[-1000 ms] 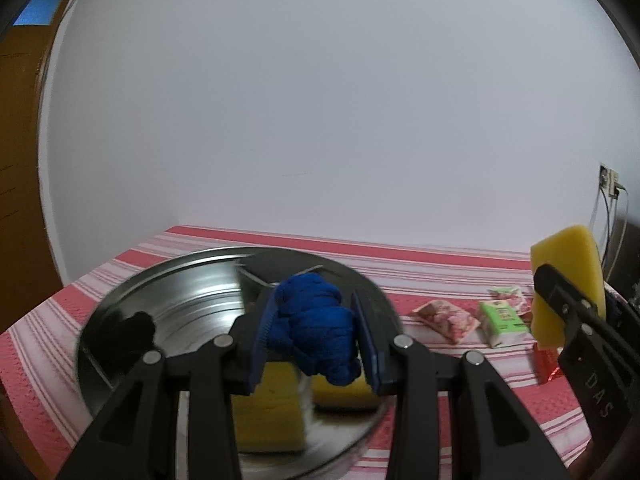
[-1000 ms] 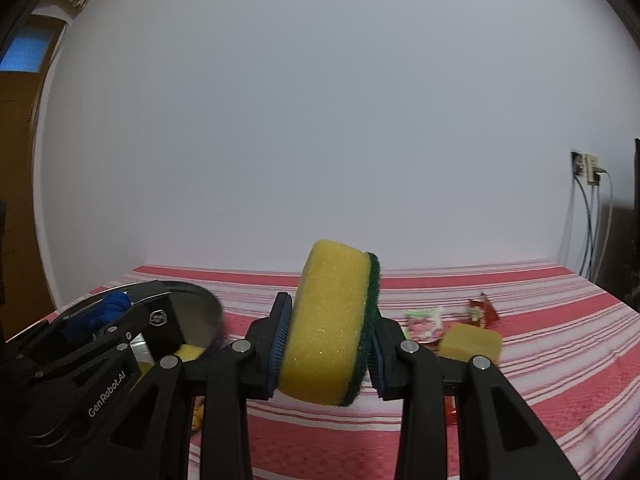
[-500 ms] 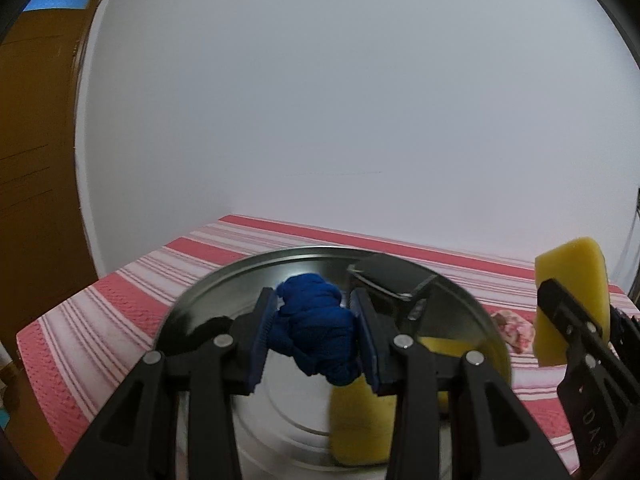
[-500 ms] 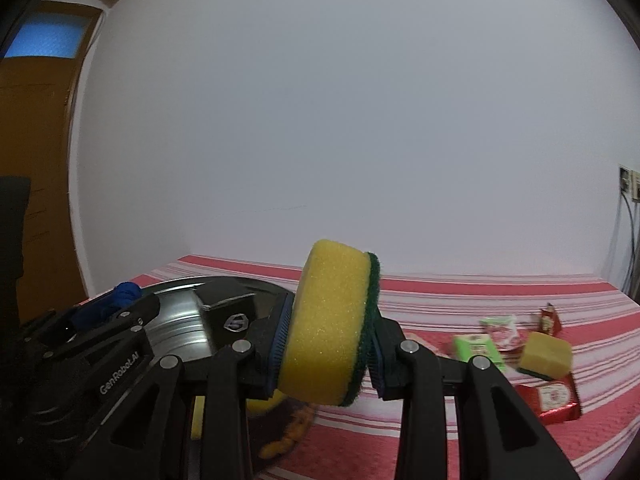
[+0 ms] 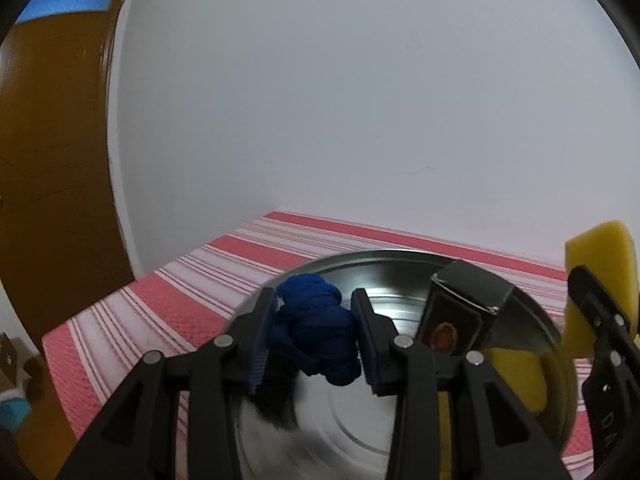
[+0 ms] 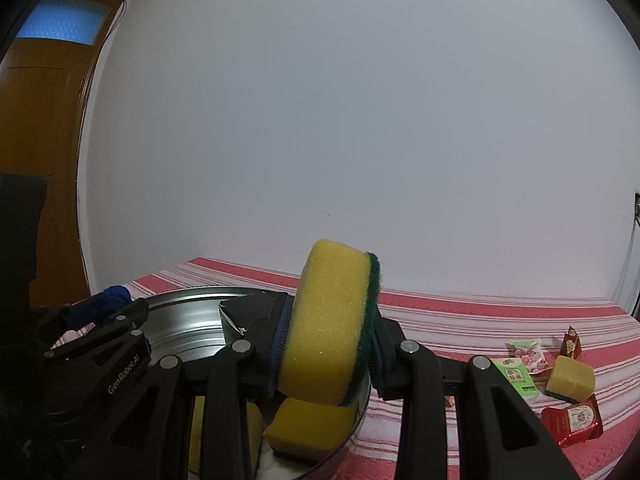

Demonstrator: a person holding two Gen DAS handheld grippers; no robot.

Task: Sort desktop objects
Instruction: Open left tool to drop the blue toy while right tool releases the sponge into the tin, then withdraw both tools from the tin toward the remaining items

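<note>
My left gripper (image 5: 316, 340) is clenched on a knotted ball of dark blue cloth (image 5: 320, 336), held over the near-left part of the round shiny metal basin (image 5: 400, 258). My right gripper (image 6: 326, 352) is clenched on a round yellow sponge with a dark green scouring layer (image 6: 328, 328), held above the basin's right rim.

Change over the last second: both hands swung leftward across the red-and-white striped tablecloth (image 5: 224, 264). The basin, earlier low and partly left of my left jaws, now lies directly beneath and beyond them; the sponge, earlier over bare cloth right of the basin, now overhangs it.

Inside the basin: at least 2 yellow sponge blocks (image 6: 312, 424) lie near the front right, and a black rectangular box with a round orange emblem (image 5: 460, 312) leans toward the far right.

Well to the right of the basin: a green-and-white packet (image 6: 516, 376), a pink-printed snack bag (image 6: 528, 352), a small yellow sponge cube with a green base (image 6: 570, 378), a red foil wrapper (image 6: 572, 424).

Judgement: both items are placed for release into the basin; about 4 items are left on the cloth.
</note>
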